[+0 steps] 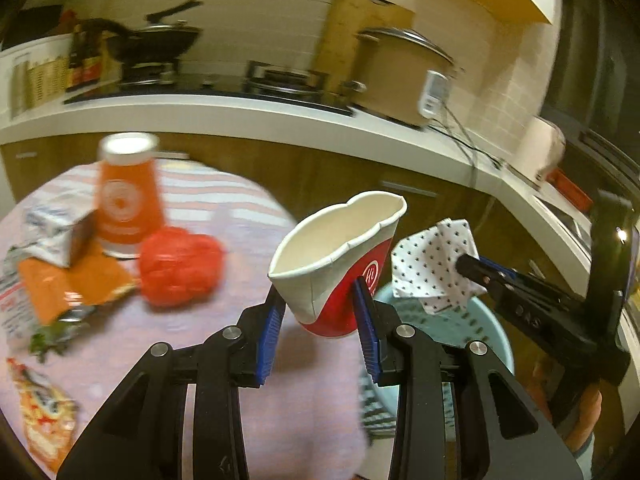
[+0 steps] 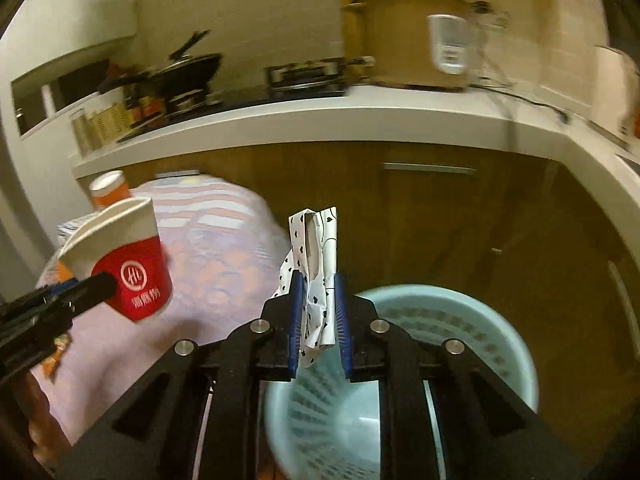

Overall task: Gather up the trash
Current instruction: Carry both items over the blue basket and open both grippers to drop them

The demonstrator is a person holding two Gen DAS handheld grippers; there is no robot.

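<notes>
My left gripper [image 1: 318, 300] is shut on a squashed red-and-white paper cup [image 1: 340, 256], lifted off the table with its mouth up. That cup [image 2: 132, 268] and the left gripper [image 2: 100, 284] also show at the left of the right wrist view. My right gripper [image 2: 318, 280] is shut on a crumpled white paper with dark dots [image 2: 316, 240], held above the near rim of a pale blue slotted basket [image 2: 460, 320]. From the left wrist, the right gripper [image 1: 468, 262] holds the dotted paper [image 1: 428, 264] over the same basket [image 1: 480, 320], just right of the cup.
On the pink striped table [image 1: 240, 208] lie an upturned orange cup [image 1: 128, 196], a crumpled red bag [image 1: 180, 268], a small carton [image 1: 56, 236], an orange wrapper [image 1: 68, 284] and a snack packet [image 1: 44, 412]. A white counter [image 1: 280, 116] with a rice cooker [image 1: 400, 76] runs behind.
</notes>
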